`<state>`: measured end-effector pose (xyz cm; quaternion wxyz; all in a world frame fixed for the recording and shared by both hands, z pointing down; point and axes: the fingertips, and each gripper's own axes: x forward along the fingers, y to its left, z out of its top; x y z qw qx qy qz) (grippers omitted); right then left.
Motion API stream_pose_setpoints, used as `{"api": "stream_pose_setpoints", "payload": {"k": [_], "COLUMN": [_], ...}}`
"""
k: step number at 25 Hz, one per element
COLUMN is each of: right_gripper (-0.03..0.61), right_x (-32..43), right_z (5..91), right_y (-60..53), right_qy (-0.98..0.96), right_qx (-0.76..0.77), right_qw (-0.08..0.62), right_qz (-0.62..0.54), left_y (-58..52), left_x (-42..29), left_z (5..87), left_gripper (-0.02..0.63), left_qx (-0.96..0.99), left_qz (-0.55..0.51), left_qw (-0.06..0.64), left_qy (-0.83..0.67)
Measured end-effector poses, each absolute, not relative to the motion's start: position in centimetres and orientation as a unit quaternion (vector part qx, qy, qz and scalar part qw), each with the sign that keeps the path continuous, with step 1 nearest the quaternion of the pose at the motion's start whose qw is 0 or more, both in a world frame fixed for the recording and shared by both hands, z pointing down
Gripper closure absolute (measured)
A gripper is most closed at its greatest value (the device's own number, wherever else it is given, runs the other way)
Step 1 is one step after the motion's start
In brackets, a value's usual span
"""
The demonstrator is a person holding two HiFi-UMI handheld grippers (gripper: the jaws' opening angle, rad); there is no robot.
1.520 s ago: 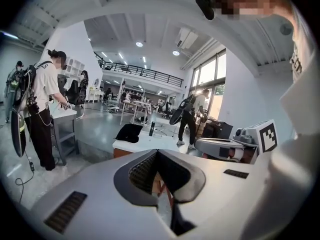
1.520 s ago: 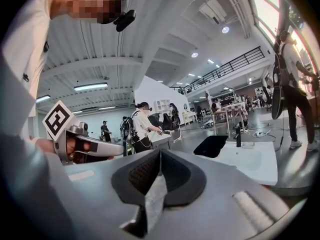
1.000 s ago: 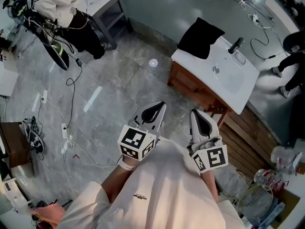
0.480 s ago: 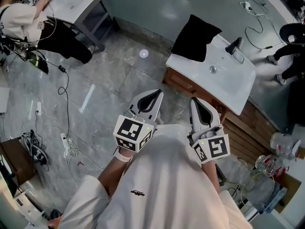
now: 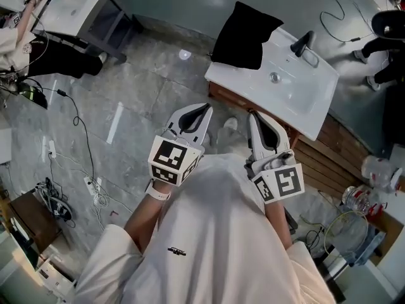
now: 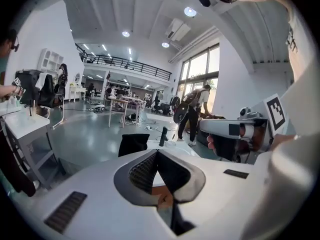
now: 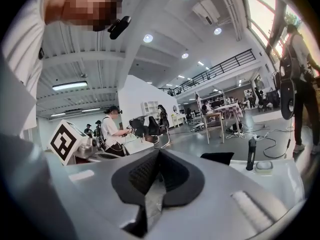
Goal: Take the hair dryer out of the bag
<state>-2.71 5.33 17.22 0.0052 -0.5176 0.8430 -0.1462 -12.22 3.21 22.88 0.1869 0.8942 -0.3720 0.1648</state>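
2 pairs clenched on nothing: left tongs (image 5: pixel 206 107), right tongs (image 5: pixel 254 114). Step to the table (image 5: pixel 305 97), open both, steady the bag (image 5: pixel 243 27).

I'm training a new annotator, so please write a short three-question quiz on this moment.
1. True or false: the left gripper and the right gripper both have shut fingers and hold nothing.
2. Where does the black bag lie? A) on the floor B) on the white sink counter C) in a gripper
3. Fill in: the dark upright fixture on that counter is a ____.
Key: 1 true; 2 B; 3 faucet.
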Motion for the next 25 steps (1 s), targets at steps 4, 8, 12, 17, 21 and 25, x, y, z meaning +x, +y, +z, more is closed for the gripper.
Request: {"api": "stream_pose_setpoints", "payload": {"k": [4,8,12,17,21,25], "right_gripper": [0.568,0.568,0.568,0.569,0.568,0.569], "right_x": [0.4,0.8,1.3,2.0,1.5,2.2], "right_z": [18.0,19.0,21.5,24.5,26.2,28.1], "right_y": [4.2,3.6,2.3,-0.5,-2.2,-3.6], "right_qy": [0.851,0.858,0.872,0.879,0.876,0.862], "right_qx": [-0.505,-0.492,-0.462,-0.449,-0.459,-0.482], "right_qw": [0.006,0.008,0.001,-0.026,-0.054,-0.058], "right_qz": [-0.147,-0.148,-0.161,-0.156,-0.138,-0.142], "left_y": [0.9,-0.1,-2.0,-5.9,-8.0,-9.3], "left_x": [-8.8,-7.3,-5.6,-4.2,-4.7,-5.1], "left_z": [23.8,25.0,27.5,31.1,33.0,34.6], "left_gripper": [0.606,0.606,0.604,0.604,0.604,0.606], "left_qx": [0.897,0.904,0.902,0.896,0.890,0.881], "left_qz": [0.173,0.204,0.236,0.266,0.276,0.290], "left_qw": [0.190,0.173,0.152,0.131,0.128,0.116], "left_qy": [-0.361,-0.332,-0.327,-0.331,-0.340,-0.355]}}
